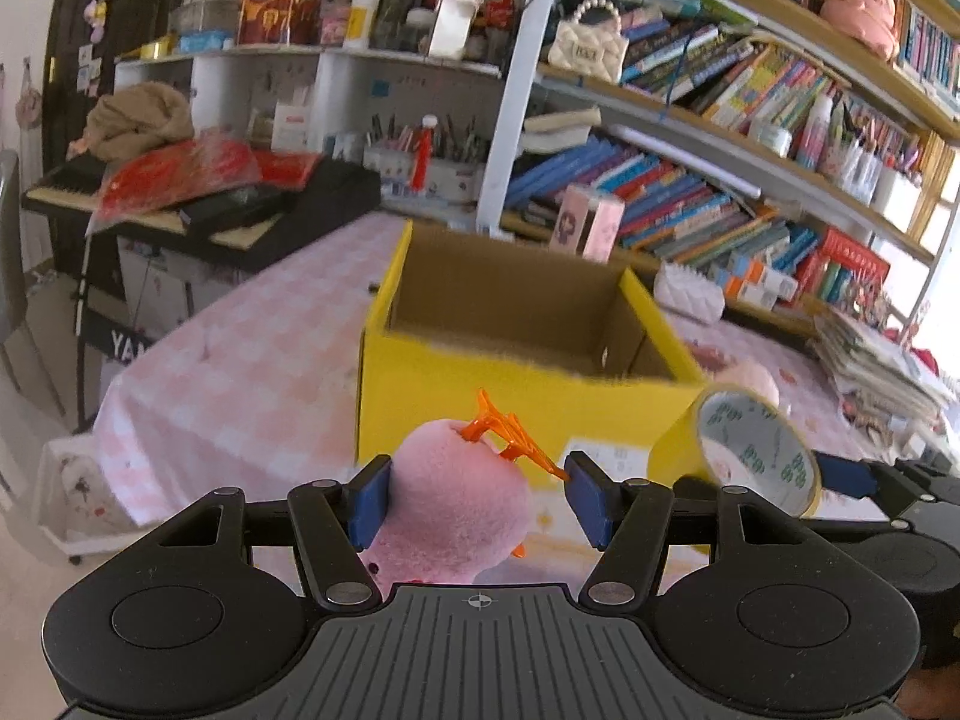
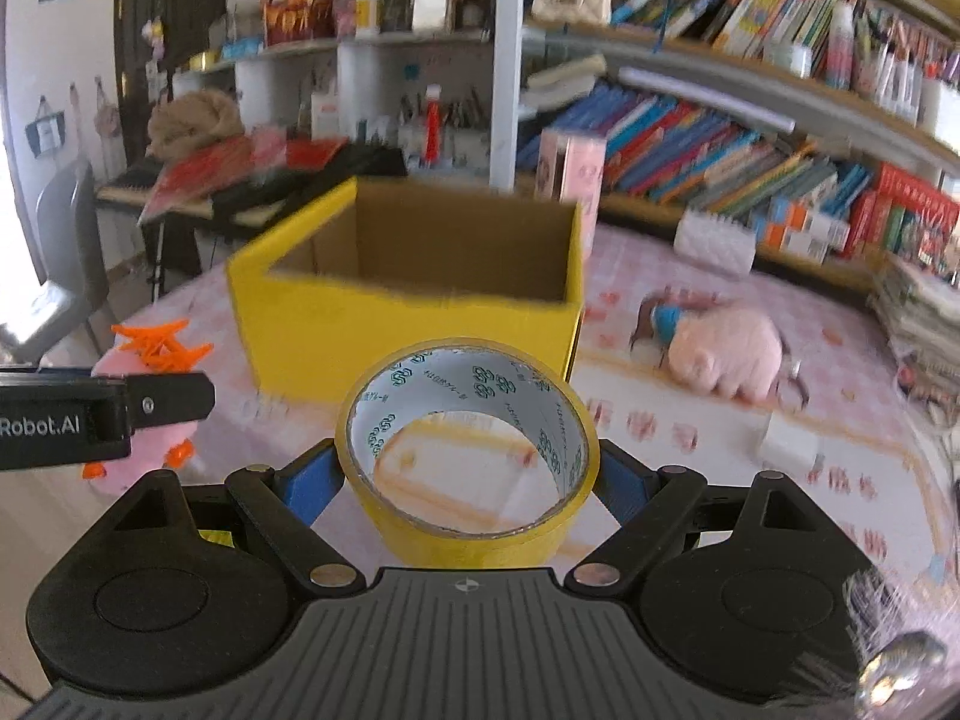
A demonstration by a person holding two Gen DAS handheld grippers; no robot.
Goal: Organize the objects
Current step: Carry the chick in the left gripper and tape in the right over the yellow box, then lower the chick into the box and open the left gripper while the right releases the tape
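**2 grippers loaded before the open yellow box**

The soft pink plush toy with orange plastic feet (image 1: 453, 504) is clamped between the blue pads of the left gripper (image 1: 477, 498), right at 6 o'clock in the left wrist view. At 12 o'clock from it, the open yellow cardboard box (image 1: 516, 384) is seen standing on the pink checked tablecloth (image 1: 240, 372).

In the right wrist view, the roll of yellow adhesive tape (image 2: 468, 456) is gripped by the right gripper (image 2: 468, 480), jaws pressed on its sides. A second pink plush toy (image 2: 720, 348) is seen lying on the cloth at 2 o'clock, well apart from the box. Crowded bookshelves (image 2: 750, 138) are seen behind.
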